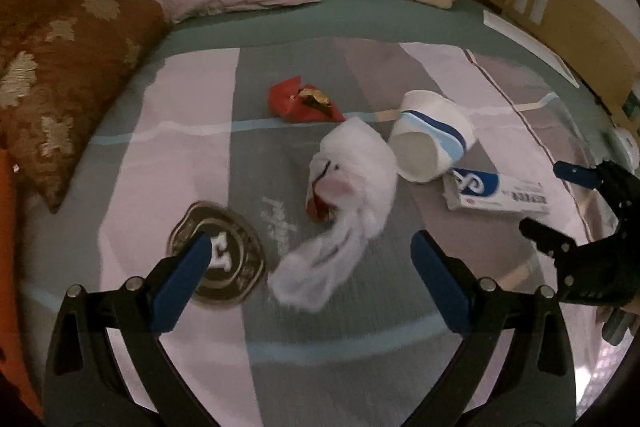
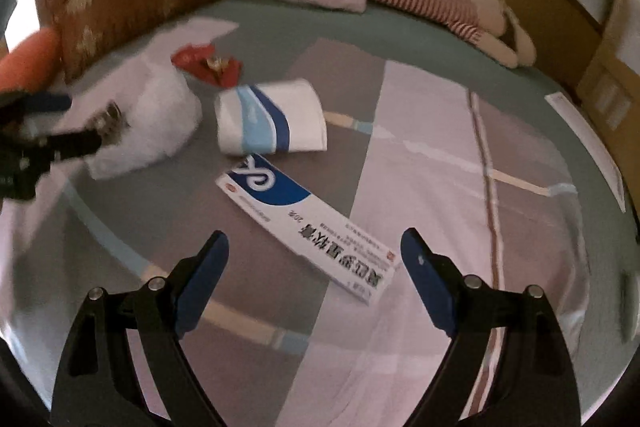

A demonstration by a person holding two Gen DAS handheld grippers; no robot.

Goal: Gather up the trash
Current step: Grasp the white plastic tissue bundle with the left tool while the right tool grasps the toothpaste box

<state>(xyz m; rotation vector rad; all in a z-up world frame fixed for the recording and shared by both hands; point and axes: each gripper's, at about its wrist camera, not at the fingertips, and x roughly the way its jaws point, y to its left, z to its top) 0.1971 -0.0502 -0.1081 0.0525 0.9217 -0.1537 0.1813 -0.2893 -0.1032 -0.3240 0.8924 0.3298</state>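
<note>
Fingers wide, both grippers, empty | left view only: badge [image 1: 218, 257] | right view: box [image 2: 306, 225] text

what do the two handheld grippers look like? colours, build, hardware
Both match: the left gripper and right gripper each have two black angular plastic arms with slot cutouts and round silver pivot pins, tipped with flat blue fingers. No cables or markings are visible. No sleeve shows.

We see dim, warm indoor light, heavy fisheye bending with dark corners, and motion blur smearing both views.
</note>
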